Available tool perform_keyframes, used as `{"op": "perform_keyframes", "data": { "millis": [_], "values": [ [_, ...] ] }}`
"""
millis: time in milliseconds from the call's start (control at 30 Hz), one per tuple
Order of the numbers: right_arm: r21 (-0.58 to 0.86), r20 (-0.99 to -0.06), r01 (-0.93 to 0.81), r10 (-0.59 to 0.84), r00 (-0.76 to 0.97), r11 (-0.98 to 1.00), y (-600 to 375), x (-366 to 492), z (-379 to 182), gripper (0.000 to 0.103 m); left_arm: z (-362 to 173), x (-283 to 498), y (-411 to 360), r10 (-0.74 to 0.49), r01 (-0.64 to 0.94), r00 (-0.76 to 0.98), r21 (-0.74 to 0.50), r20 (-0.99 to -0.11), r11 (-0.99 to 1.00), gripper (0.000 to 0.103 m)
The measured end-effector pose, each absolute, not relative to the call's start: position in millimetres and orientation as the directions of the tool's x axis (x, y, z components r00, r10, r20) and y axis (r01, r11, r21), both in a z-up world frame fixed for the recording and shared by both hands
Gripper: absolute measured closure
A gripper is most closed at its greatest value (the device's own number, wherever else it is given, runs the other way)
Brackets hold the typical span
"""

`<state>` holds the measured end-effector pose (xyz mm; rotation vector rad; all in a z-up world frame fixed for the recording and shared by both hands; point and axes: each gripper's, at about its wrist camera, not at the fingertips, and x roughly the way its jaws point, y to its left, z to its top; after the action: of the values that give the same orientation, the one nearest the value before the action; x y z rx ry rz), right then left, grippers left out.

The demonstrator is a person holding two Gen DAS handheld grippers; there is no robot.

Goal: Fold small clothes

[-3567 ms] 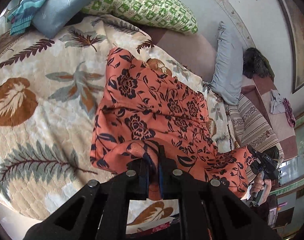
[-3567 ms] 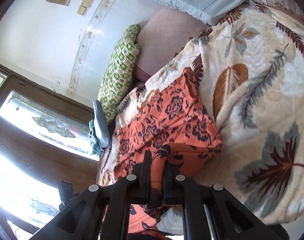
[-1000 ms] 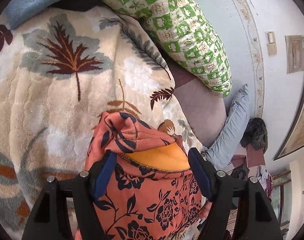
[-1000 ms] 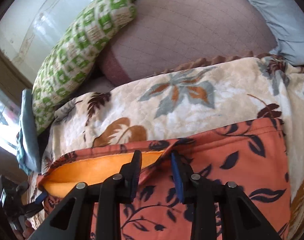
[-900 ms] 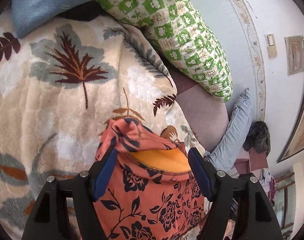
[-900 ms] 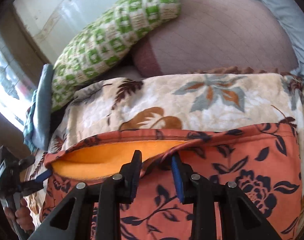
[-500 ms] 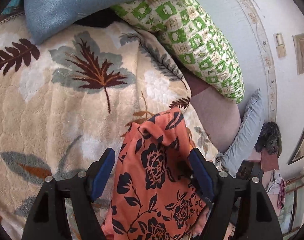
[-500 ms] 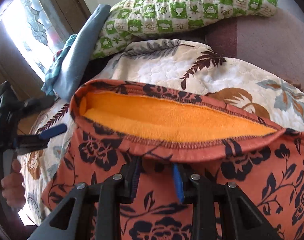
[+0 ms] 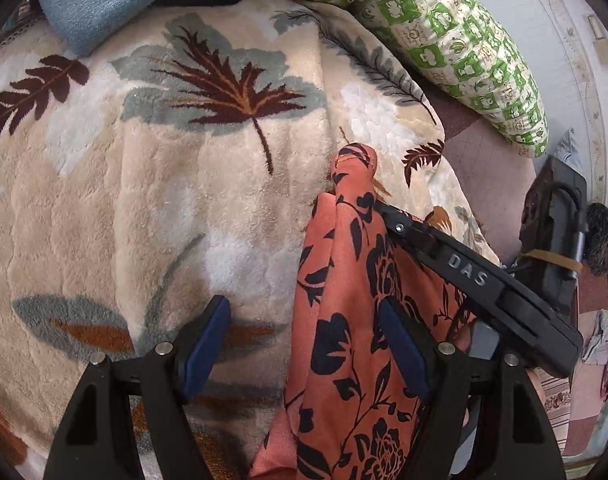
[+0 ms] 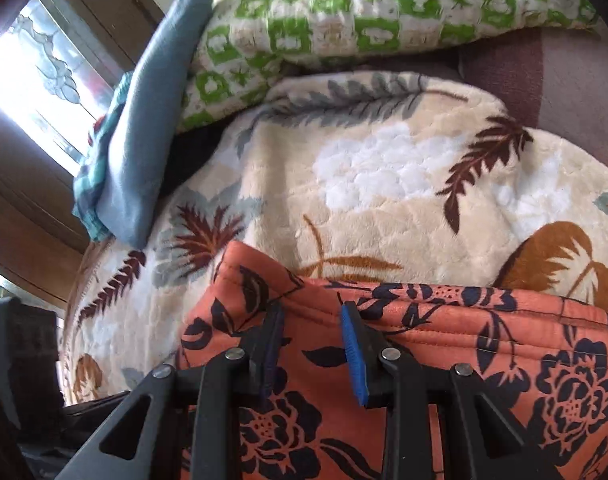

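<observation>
On the leaf-print blanket (image 9: 191,184), short of the green checked pillow (image 9: 456,36), the orange floral garment (image 9: 344,340) lies bunched; the right gripper (image 10: 310,334) grips its hemmed edge, jaws clenched on the cloth, while the left gripper (image 9: 304,328) stands released, cloth loose against one blue pad; best to carry the edge level toward the pillow, lay it flat, then let go

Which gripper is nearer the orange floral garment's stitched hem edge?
Right. The right gripper pinches the orange floral garment just below its hem; the left gripper stands open lower down, fabric beside one finger.
</observation>
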<state>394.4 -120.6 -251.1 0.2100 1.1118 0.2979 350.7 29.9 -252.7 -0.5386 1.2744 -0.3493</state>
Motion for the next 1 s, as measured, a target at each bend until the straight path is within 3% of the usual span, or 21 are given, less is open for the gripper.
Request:
{"op": "perform_keyframes", "data": {
  "millis": [167, 300, 400, 533, 667, 800, 1000],
  "values": [
    [0.381, -0.811, -0.085, 0.377, 0.447, 0.921, -135.7, 390.8, -236.5, 0.072, -231.6, 349.9, 30.5, -0.470, -0.008, 0.346, -0.503, -0.812, 0.864, 0.026],
    [0.359, -0.755, -0.097, 0.349, 0.555, 0.928, -177.3, 356.2, -207.5, 0.072, -192.0, 337.8, 24.3, -0.441, 0.111, 0.497, -0.450, -0.747, 0.886, 0.026],
    [0.334, -0.744, -0.013, 0.272, 0.610, 0.942, -235.8, 326.5, -194.8, 0.072, -184.5, 329.7, 4.5, -0.477, 0.206, 0.517, -0.437, -0.711, 0.875, 0.025],
    [0.272, -0.777, 0.179, 0.106, 0.621, 0.946, -331.4, 296.4, -192.1, 0.072, -209.1, 331.6, -26.8, -0.528, 0.229, 0.419, -0.476, -0.739, 0.849, 0.025],
    [0.220, -0.825, 0.355, -0.021, 0.565, 0.909, -411.2, 275.9, -206.6, 0.072, -238.7, 329.6, -38.8, -0.428, 0.198, 0.367, -0.380, -0.826, 0.903, 0.025],
    [0.278, -0.866, 0.418, 0.037, 0.498, 0.865, -451.9, 266.9, -252.8, 0.071, -239.3, 327.6, -43.3, -0.393, 0.232, 0.379, -0.325, -0.838, 0.917, 0.025],
    [0.248, -0.840, 0.405, -0.013, 0.543, 0.880, -434.6, 258.4, -244.7, 0.071, -229.1, 322.6, -42.4, -0.372, 0.242, 0.407, -0.295, -0.834, 0.924, 0.025]
  ]
}}
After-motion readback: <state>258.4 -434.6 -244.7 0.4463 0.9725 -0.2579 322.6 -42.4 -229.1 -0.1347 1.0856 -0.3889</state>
